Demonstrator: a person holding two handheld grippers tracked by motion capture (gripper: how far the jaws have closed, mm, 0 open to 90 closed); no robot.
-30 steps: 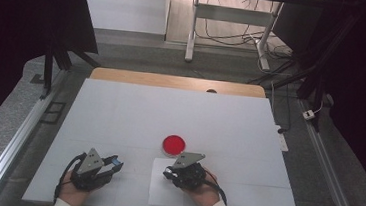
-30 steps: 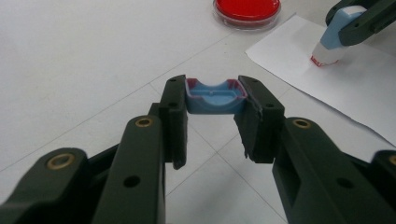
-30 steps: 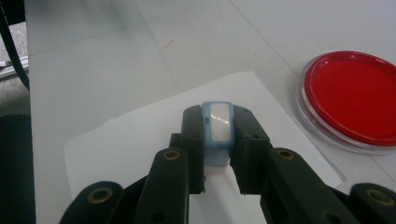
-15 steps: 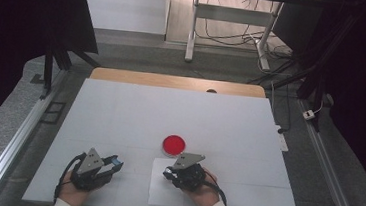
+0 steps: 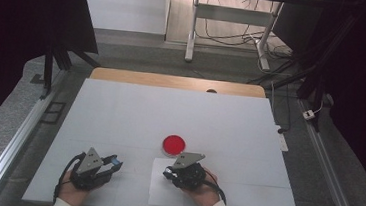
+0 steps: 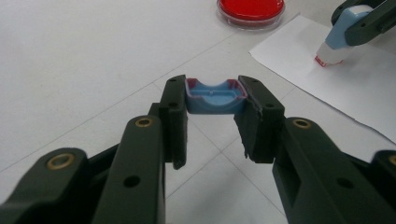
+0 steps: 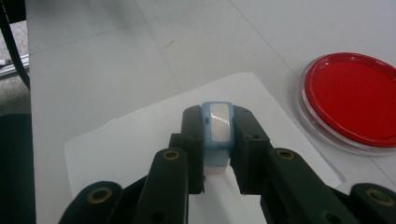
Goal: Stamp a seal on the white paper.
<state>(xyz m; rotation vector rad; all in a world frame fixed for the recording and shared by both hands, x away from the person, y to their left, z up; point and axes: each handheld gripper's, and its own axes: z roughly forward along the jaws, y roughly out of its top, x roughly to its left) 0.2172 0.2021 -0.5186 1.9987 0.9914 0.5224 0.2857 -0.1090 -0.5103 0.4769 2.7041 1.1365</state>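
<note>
Stamp (image 7: 217, 128) sat clamped upright in the right gripper (image 7: 217, 154), its red-edged foot pressed on the paper sheet (image 5: 166, 189) near the table's front edge. Left gripper (image 6: 215, 114) was closed on the blue cap (image 6: 216, 97). Best pressed straight down, no sliding. Left gripper view showed the stamp's foot (image 6: 327, 59) touching paper; right gripper view showed its top, beside the red dish (image 7: 352, 100).

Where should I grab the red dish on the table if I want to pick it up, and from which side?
Take the red dish by its clear rim, from above, with the jaws spanning the full width. It is a flat, shallow round dish lying flush on the white table, so probably only the low side wall offers a hold. Both hand-held grippers are full, so one must first be emptied.
</note>
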